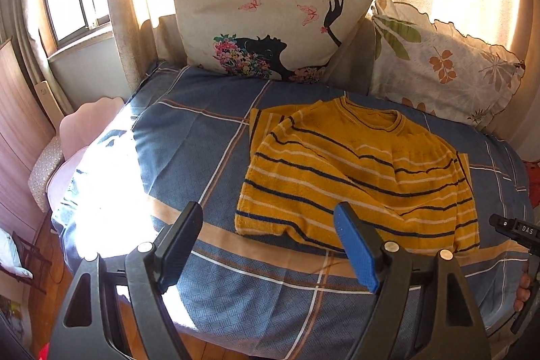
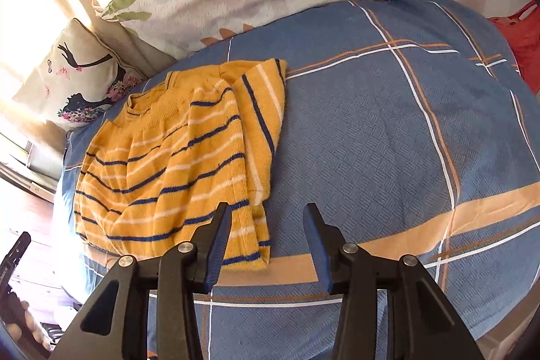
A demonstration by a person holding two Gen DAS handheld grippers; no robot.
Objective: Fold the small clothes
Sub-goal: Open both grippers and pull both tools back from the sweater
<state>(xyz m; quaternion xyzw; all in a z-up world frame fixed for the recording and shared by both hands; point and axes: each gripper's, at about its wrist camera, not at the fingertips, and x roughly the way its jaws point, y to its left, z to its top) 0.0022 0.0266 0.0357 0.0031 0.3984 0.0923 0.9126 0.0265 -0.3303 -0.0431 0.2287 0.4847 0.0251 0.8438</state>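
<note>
Sweater (image 1: 357, 171) in mustard stripes lies partly folded on the blue plaid bedspread (image 1: 202, 137) toward its pillow edge, while your left gripper (image 1: 270, 245) and right gripper (image 2: 266, 242) hover spread wide, grasping nothing.

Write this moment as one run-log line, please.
left tool: open, empty | right tool: open, empty | striped sweater: flat on bed, unfolded

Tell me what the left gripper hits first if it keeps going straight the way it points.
Probably the blue checked bedspread, just left of the yellow striped sweater. The left gripper is open and empty, and its right finger lines up with the sweater's hem, though depth is unclear.
</note>
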